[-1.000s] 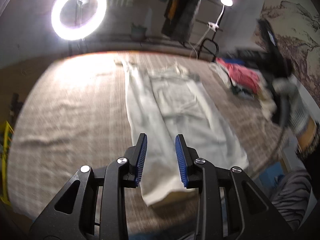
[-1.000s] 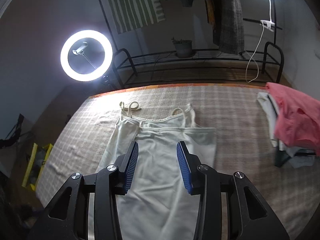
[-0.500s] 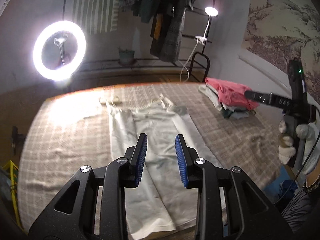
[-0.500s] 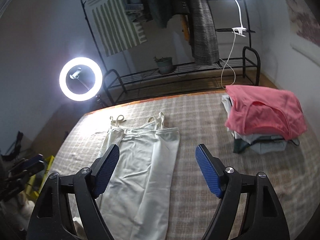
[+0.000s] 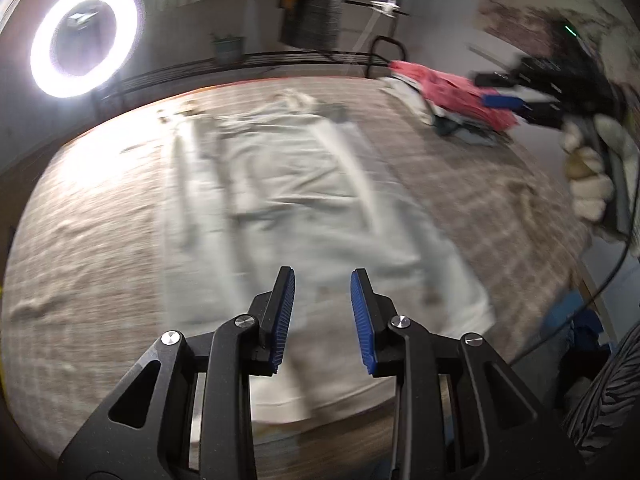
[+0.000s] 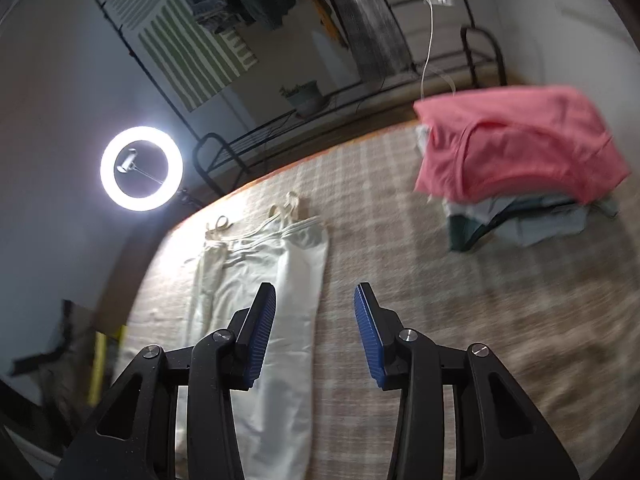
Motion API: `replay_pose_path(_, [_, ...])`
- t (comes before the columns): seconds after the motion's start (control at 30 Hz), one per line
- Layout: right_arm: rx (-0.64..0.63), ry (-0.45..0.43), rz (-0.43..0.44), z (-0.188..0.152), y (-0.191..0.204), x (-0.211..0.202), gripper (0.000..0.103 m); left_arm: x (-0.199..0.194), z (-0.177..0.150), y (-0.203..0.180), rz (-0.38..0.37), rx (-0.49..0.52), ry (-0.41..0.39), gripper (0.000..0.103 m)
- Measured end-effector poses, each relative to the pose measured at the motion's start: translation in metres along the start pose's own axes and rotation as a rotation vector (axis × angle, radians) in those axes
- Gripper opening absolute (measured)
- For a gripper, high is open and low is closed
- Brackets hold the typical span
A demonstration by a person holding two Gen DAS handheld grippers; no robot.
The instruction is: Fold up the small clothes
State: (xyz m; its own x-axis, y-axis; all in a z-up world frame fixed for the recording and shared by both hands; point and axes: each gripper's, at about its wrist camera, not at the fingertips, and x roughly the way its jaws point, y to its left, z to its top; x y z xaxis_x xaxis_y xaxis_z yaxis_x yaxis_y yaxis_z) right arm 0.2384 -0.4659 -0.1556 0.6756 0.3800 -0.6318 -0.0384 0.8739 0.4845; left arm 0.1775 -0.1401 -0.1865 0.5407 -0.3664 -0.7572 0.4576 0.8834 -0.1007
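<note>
The left tongs (image 5: 322, 312) stand spread, a gap showing between the blue pads (image 5: 285, 312), and they pinch nothing. They hang over the near end of the white top (image 5: 304, 208), by its hem, but do not seem to touch it. The view is blurred, so how close they are cannot be told.

The right tongs (image 6: 315, 332) are spread too, rather wider, and empty. Their left pad sits over the top's (image 6: 276, 304) right edge; the right pad is over bare mat (image 6: 440, 312).

The top lies flat and lengthwise on the checked mat (image 5: 92, 240), straps (image 6: 290, 204) at the far end toward the ring light (image 6: 141, 168), hem toward the person. Its long sides look turned in already, leaving a narrow strip: in the left view a fold line runs down each side. That much seems done.

What is left, I judge, is the folding end to end: taking hem or straps and bringing one end over the other, then moving the packet off. Neither tongs has hold of cloth, so that step has not begun.

To the right, well apart from the top, sits a pile (image 6: 516, 168) of clothes with a pink one uppermost. It looks like the finished stack, which suggests several pieces are done. No unfolded clothes show elsewhere.
</note>
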Motion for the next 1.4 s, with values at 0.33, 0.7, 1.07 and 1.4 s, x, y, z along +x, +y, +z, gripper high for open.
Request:
replay_pose_path(0.33, [-0.025,0.057,-0.019,-0.001,-0.004,0.02,0.04,0.047,-0.023,-0.126,-0.127,0.289,0.106,0.029])
replay_pose_path(0.7, [0.033,0.101,0.002,0.008,-0.012,0.061,0.04,0.063,-0.024,-0.127,-0.11,0.242,0.151,0.037])
replay_pose_path(1.07, [0.054,0.171,-0.028,0.016,-0.003,0.14,0.04,0.042,-0.015,-0.084,-0.238,0.012,0.116,0.006])
replay_pose_path(1.4, [0.068,0.171,-0.058,0.024,0.004,0.188,0.039,0.03,-0.018,-0.071,-0.253,-0.052,0.106,0.006])
